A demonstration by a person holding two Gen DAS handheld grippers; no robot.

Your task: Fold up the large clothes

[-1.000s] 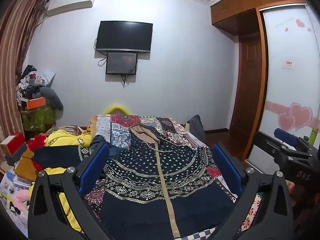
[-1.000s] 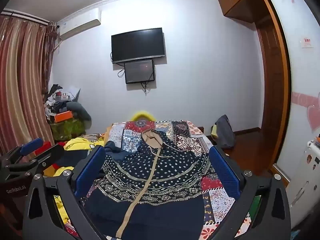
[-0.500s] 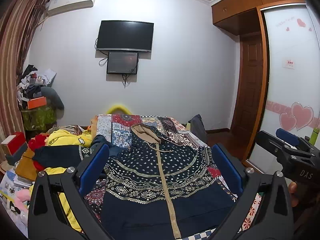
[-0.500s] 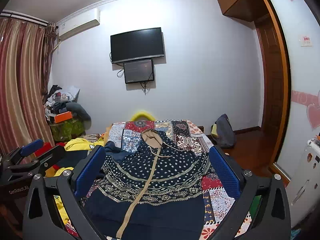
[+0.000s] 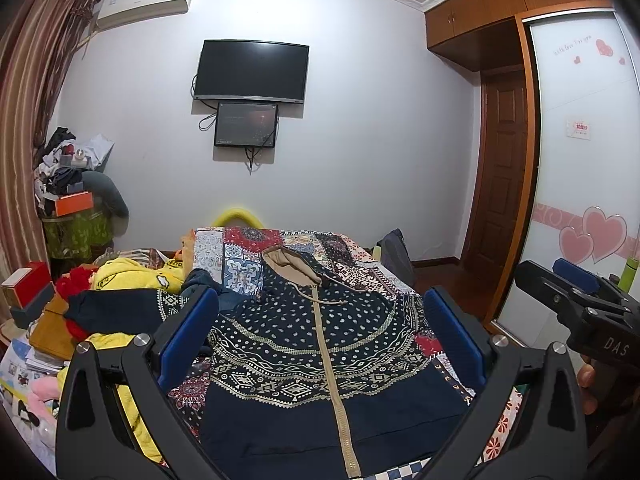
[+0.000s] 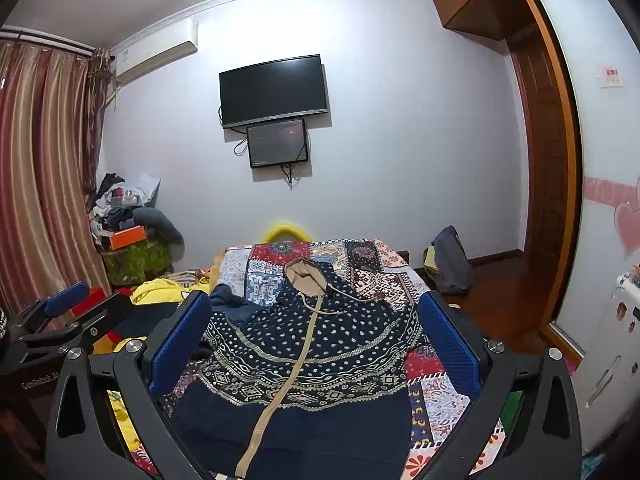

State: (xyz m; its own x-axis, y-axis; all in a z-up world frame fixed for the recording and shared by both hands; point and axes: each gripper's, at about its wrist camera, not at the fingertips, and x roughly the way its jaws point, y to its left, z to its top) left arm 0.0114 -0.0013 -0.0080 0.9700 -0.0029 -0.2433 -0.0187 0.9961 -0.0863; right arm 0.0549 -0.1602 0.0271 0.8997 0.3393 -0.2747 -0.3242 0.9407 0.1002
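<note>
Hoodie (image 5: 320, 344) first — a large navy zip-up with bands of pale dots and diamond patterning — is lying spread out, front up, on the patchwork bedspread (image 5: 244, 256), its tan-lined hood (image 5: 290, 266) pointing toward the far wall and its beige zipper (image 5: 332, 364) running down the middle toward the person holding the tools. Both grippers are hovering above the near end of the bed, clear of the fabric. The left gripper (image 5: 320, 336) is standing with its blue-padded fingers (image 5: 188, 336) spread wide and nothing between them; the right gripper (image 6: 316, 336) is doing the same, its blue pads (image 6: 448, 340) parted well to either side of the garment as its camera sees it. In the left wrist view the other tool is showing at the right edge, with what looks like part of a hand (image 5: 587, 380) gripping it — the corner is too dark to be sure. Off the bed's left side a yellow garment (image 5: 132, 276) is lying among a heap of other clothes. On the far wall a dark television (image 5: 251, 70) is hanging above a smaller screen (image 5: 246, 124), an air conditioner (image 5: 144, 0) is sitting high up, and striped curtains (image 6: 40, 180) are hanging down on the left.
</note>
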